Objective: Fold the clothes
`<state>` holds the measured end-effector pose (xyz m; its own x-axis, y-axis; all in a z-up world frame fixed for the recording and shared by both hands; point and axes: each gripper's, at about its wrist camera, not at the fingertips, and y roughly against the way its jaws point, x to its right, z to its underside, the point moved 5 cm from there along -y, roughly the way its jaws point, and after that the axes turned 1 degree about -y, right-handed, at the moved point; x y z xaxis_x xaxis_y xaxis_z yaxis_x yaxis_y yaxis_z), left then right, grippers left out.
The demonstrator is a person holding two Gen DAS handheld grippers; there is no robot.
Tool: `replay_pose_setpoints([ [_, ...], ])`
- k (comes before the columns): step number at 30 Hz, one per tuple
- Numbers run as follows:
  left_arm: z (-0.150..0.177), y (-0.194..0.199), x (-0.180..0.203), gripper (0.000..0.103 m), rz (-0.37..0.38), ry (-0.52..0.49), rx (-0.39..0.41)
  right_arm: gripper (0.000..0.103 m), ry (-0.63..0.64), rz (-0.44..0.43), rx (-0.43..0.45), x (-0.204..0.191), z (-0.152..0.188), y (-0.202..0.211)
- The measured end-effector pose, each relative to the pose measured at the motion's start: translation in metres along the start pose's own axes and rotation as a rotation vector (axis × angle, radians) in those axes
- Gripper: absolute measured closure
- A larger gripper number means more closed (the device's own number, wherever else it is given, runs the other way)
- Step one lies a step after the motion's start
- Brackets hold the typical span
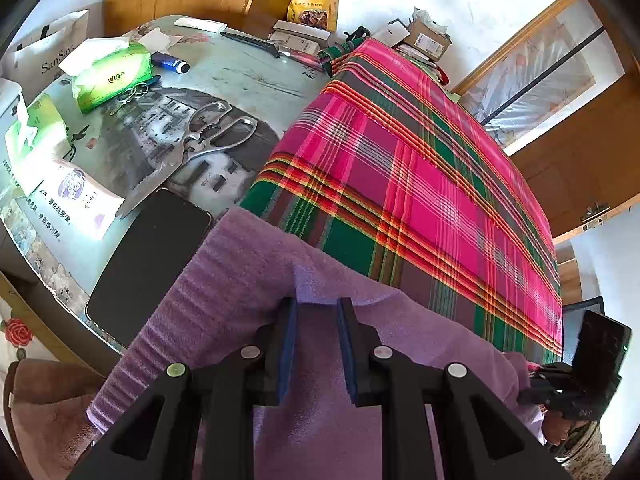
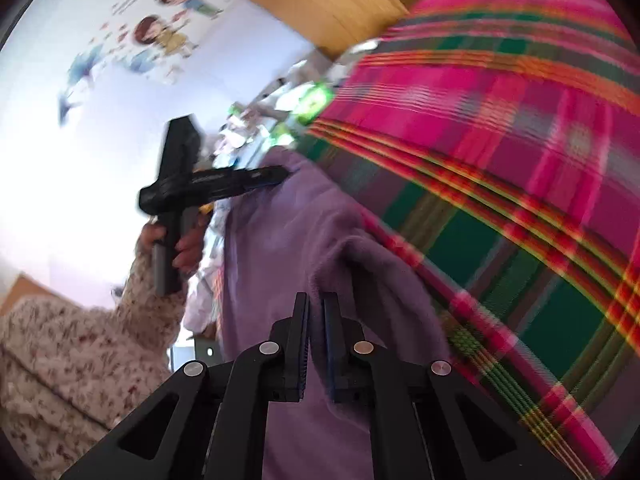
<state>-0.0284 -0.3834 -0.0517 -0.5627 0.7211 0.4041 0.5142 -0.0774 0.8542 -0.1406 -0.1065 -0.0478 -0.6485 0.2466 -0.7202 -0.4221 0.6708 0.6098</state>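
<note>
A purple fleece garment (image 1: 240,272) lies at the near edge of a table spread with a pink, green and red plaid cloth (image 1: 400,160). In the left wrist view my left gripper (image 1: 318,308) is shut on a raised fold of the purple garment, which fills the gap between its blue pads. My right gripper (image 1: 526,384) meets the garment's right edge. In the blurred right wrist view my right gripper (image 2: 316,300) has its jaws nearly together on a ridge of the purple garment (image 2: 280,240). The left gripper (image 2: 286,172) pinches the garment's far corner there, beside the plaid cloth (image 2: 500,160).
Left of the plaid cloth lie metal scissors (image 1: 208,136), a black phone (image 1: 148,264), green tissue packs (image 1: 112,76), a blue lighter (image 1: 170,63) and a knife (image 1: 252,42). Boxes and a yellow bag (image 1: 314,6) stand at the far edge. A person's patterned sleeve (image 2: 80,340) is at lower left.
</note>
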Motion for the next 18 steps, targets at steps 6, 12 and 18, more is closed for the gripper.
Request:
replay_pose_setpoints([
  [6, 0.001, 0.001, -0.001, 0.082, 0.009, 0.002, 0.014, 0.076, -0.147, -0.097, -0.014, 0.022, -0.009, -0.003],
  [12, 0.001, 0.001, -0.003, 0.082, 0.026, 0.019, 0.019, 0.073, -0.258, -0.147, -0.053, 0.036, -0.019, -0.013],
  [18, 0.001, 0.001, -0.004, 0.082, 0.038, 0.022, 0.022, 0.073, -0.314, -0.231, -0.032, 0.041, -0.030, -0.019],
])
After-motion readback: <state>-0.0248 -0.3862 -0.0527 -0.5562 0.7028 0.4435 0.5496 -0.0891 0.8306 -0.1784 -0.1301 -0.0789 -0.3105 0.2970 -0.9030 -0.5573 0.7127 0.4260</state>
